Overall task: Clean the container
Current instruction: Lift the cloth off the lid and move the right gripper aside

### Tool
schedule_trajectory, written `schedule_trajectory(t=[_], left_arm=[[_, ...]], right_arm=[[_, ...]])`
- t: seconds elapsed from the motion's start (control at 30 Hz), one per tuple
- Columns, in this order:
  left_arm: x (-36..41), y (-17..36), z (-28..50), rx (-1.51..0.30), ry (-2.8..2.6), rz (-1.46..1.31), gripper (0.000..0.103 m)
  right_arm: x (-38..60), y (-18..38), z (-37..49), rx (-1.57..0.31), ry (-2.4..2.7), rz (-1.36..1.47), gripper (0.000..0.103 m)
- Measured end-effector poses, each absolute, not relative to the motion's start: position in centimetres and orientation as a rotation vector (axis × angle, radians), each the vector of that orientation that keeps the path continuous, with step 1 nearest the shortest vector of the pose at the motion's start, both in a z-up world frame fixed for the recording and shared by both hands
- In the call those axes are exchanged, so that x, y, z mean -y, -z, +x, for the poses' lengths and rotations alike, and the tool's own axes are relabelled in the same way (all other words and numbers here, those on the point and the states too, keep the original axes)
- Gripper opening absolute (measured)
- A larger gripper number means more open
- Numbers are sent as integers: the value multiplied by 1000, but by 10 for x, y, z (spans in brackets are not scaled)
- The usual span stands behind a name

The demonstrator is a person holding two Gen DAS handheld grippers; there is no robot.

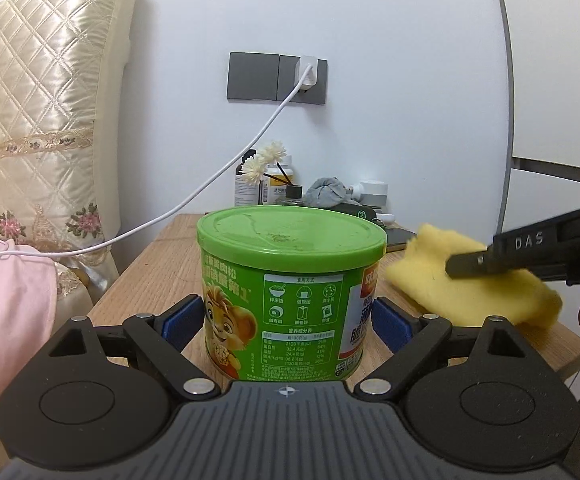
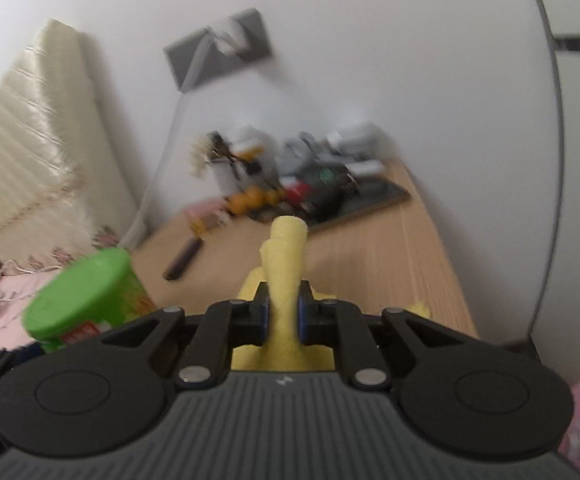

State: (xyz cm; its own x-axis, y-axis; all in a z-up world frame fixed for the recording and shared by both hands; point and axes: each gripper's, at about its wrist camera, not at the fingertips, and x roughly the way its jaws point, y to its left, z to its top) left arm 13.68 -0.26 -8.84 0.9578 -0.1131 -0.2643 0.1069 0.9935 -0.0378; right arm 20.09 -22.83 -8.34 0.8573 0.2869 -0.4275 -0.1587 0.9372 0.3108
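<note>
So the step in hand looks like getting the cloth onto the lid for a wipe. The round green canister with the green plastic lid and cartoon label [image 1: 290, 292] is stood upright on the light wooden tabletop [image 1: 158, 272], near its front edge, and it's bracketed by the left gripper [image 1: 288, 320]: the blue pads [image 1: 180, 322] are set against both sides of the can, so it appears to be clamped, though actual contact on the right side can't be fully confirmed from this angle. The folded yellow microfibre cloth [image 2: 286, 276] is pinched firmly between the closed jaws of the right gripper [image 2: 284, 316].

To do this well, the can should be kept squeezed and pressed down so it isn't spun or tipped once wiping pressure is applied. Some grime or dried smears can be made out on the lid top, around the middle, so that's probably where the cloth should be dragged first, flat side down, in short strokes towards the rim instead of one big shove.

Position-wise, the cloth is held off to the can's right, apart from it and roughly level with the lid. From the right wrist view (blurry) the can is seen low on the left, so a leftward swing is what's needed.
</note>
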Motion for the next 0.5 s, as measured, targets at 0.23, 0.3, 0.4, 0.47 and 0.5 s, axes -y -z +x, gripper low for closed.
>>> schedule_trajectory(t=[0.23,0.3,0.4,0.47,0.5], left_arm=[[3,84,133,-274,93,-17,103],[4,81,128,-262,99,-7,103],[6,78,122,-259,113,1,103],[5,75,119,-260,123,-8,103],[5,73,117,-260,127,-14,103]], right_arm=[[226,95,213,-574,-226,272,15],[226,96,213,-571,-225,275,15],[228,96,211,-556,-233,295,19],[228,95,210,-541,-254,309,51],[227,92,209,-535,-256,300,53]])
